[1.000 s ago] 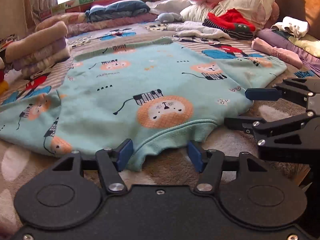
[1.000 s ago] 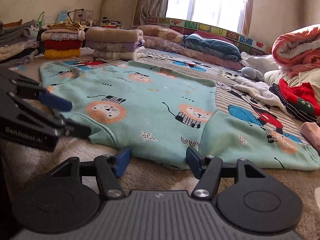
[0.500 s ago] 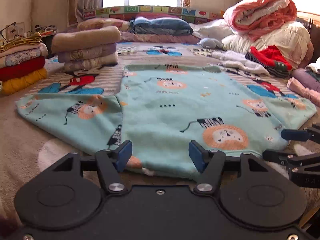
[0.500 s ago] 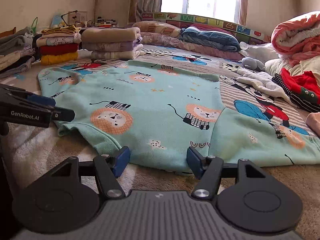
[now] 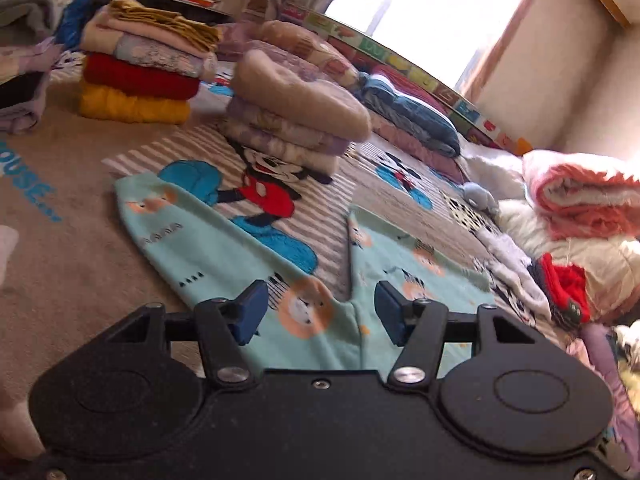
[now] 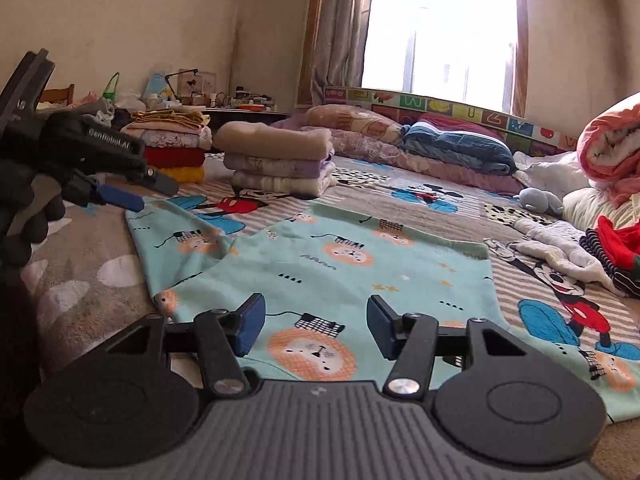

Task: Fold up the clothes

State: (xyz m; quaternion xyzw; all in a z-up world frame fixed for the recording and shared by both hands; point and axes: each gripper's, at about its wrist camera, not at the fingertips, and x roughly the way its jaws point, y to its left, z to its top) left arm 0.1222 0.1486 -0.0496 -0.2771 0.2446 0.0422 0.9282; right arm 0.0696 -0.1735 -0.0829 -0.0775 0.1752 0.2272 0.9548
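A mint-green child's top (image 6: 360, 264) printed with orange lions lies flat on the cartoon-mouse blanket (image 6: 420, 196), one sleeve (image 5: 188, 236) stretched out to the left. My left gripper (image 5: 318, 314) is open and tilted, its blue pads over the spot where the sleeve joins the body. In the right wrist view the left gripper (image 6: 136, 192) is raised above the sleeve's end, held by a dark-gloved hand (image 6: 24, 216). My right gripper (image 6: 316, 330) stands open over the top's near edge, nothing between its fingers.
Folded stacks stand behind the top: beige and lilac blankets (image 6: 276, 160), and a yellow, red and patterned pile (image 6: 176, 148). Unfolded clothes (image 6: 560, 244), a red garment (image 6: 616, 240) and rolled bedding (image 6: 612, 152) crowd the right side. Pillows (image 6: 452, 148) line the window wall.
My left gripper has swung left and risen from the top's near edge to the left sleeve, now tilted. The right gripper has moved forward over the lion print. Both stay open.
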